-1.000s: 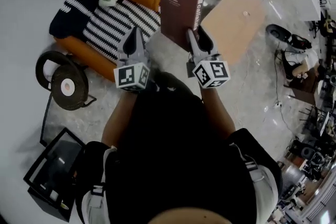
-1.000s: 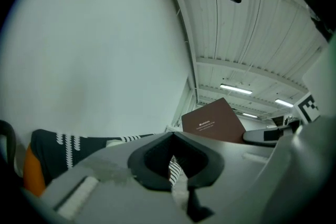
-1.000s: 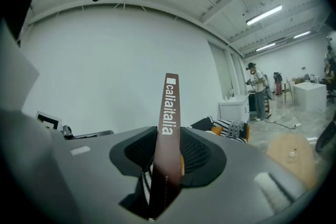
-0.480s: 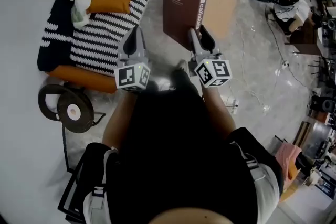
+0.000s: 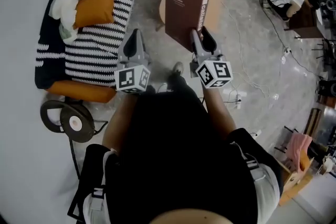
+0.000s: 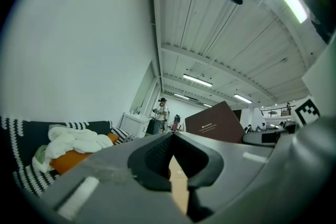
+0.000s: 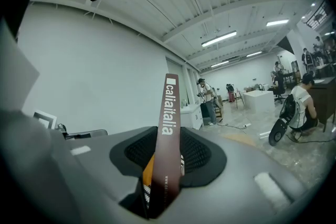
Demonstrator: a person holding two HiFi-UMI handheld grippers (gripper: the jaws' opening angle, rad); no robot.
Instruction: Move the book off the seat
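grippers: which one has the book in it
The right gripper: its jaws clamp the brown book by its spine; the left gripper is shut and empty.

Book spine [image 7: 168, 134] between gripping jaws

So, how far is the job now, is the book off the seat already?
Done: the book is off the striped seat, upright in the air beside it. In hand: the right gripper is clamped on its lower end; the left gripper is shut and empty. Left: setting it down somewhere.
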